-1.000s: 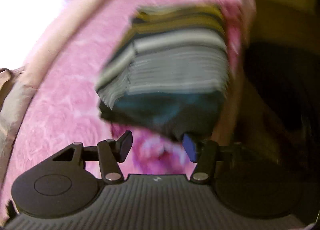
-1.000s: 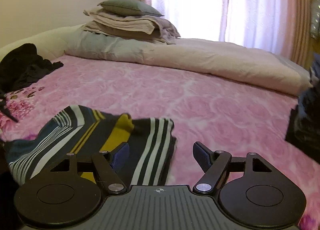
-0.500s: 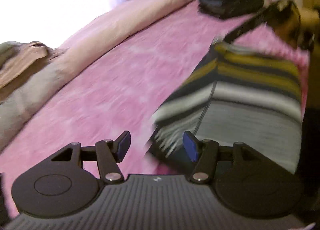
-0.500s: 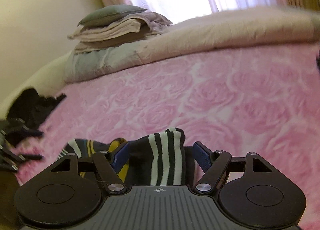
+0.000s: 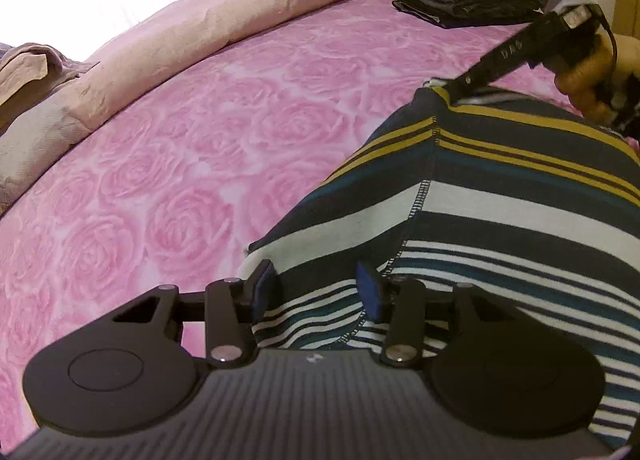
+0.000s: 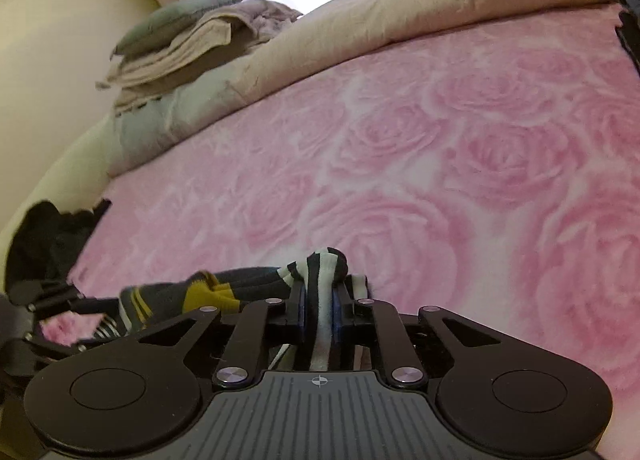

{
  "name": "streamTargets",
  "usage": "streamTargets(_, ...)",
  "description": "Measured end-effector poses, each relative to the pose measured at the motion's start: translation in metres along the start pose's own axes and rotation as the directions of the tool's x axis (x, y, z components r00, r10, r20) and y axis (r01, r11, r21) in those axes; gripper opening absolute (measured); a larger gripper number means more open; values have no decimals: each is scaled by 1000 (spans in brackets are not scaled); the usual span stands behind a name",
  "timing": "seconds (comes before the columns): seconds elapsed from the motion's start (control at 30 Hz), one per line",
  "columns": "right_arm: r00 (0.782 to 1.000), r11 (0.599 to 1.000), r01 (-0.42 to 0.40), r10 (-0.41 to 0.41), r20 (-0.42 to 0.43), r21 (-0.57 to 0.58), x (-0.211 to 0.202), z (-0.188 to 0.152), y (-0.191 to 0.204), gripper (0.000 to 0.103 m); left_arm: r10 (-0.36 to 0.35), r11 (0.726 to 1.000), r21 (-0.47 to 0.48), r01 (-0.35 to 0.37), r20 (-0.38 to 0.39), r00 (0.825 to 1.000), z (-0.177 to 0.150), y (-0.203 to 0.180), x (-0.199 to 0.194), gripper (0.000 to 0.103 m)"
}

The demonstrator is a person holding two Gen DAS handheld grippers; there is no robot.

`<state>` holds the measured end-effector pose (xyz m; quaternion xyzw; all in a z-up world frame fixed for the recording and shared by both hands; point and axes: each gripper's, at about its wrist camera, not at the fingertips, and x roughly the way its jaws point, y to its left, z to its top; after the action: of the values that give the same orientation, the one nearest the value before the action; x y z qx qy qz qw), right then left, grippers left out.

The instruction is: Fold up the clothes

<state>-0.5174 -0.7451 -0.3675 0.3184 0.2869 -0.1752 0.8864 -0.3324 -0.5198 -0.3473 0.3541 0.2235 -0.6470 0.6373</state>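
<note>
The right gripper [image 6: 319, 310], open a moment ago, now clamps the striped garment [image 5: 500, 220]'s corner; the left gripper [image 5: 316, 286] stays apart over its edge. One corner secured; a fold looks near.

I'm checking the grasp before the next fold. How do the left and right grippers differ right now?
The right gripper is shut, pinching a bunched corner of the striped garment; the left gripper is open, its fingers straddling the near edge without clamping. The right sits at the garment's far corner, the left at its near one. Both work the same garment on the pink bedspread.

left gripper [image 5: 316, 292] fingers spread wide, right gripper [image 6: 319, 312] fingers clamped
</note>
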Motion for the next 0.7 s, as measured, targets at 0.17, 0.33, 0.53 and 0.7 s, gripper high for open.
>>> streamTargets(0.17,998,991,57,-56,13,-118,-27,3,30,14,26,1000,0,-26,-19,999,7,-2,0,43)
streamTargets(0.33,995,949,79,-54,88,-306,-68,-15,81,70,82,996,31,-81,-41,996,10,-13,1,42)
streamTargets(0.53,998,920,-57,51,-26,-389,-68,-59,114,70,97,995,13,-97,-49,994,11,-14,3,42)
streamTargets(0.7,991,926,-12,-40,-130,-377,-37,-75,111,70,101,995,-18,-101,-26,995,10,-12,-8,42)
